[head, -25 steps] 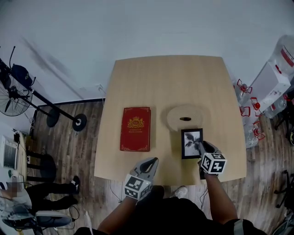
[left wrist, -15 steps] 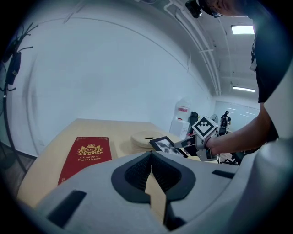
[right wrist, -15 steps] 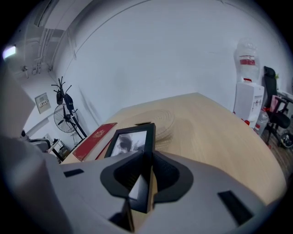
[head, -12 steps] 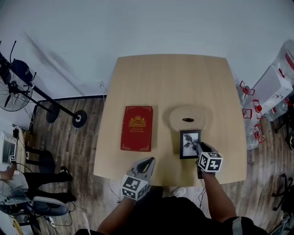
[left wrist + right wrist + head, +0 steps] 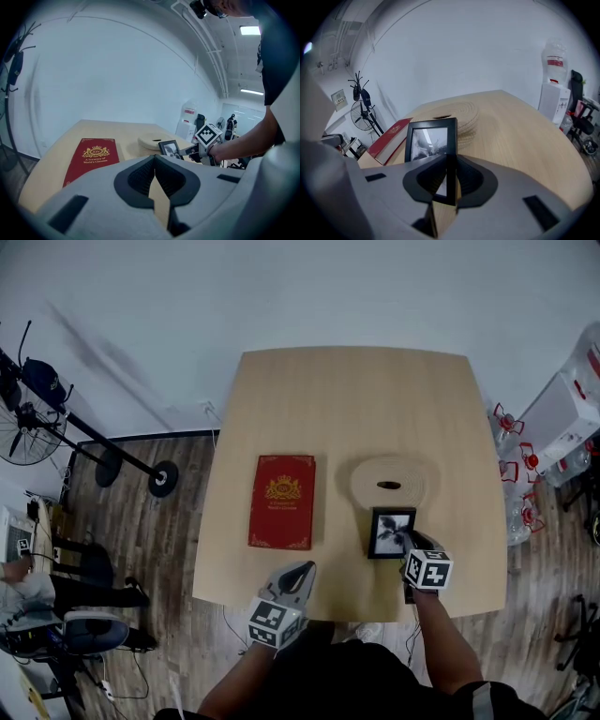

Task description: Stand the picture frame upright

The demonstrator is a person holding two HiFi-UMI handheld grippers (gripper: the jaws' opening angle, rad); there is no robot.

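Picture frame [image 5: 391,532], black: near right part of tabletop [image 5: 356,399], raised at a tilt, just near of a round woven mat [image 5: 389,481]; right gripper [image 5: 410,542] has its fingers clenched on the frame's right edge. Left gripper [image 5: 298,571]: fingers pressed together on nothing (by the near edge). Red book [image 5: 281,502]: flat, left of the frame.

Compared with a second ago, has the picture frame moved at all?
Yes. The picture frame, held in the right hand-held gripper, has tipped more upright: its near edge has drawn toward the round mat.
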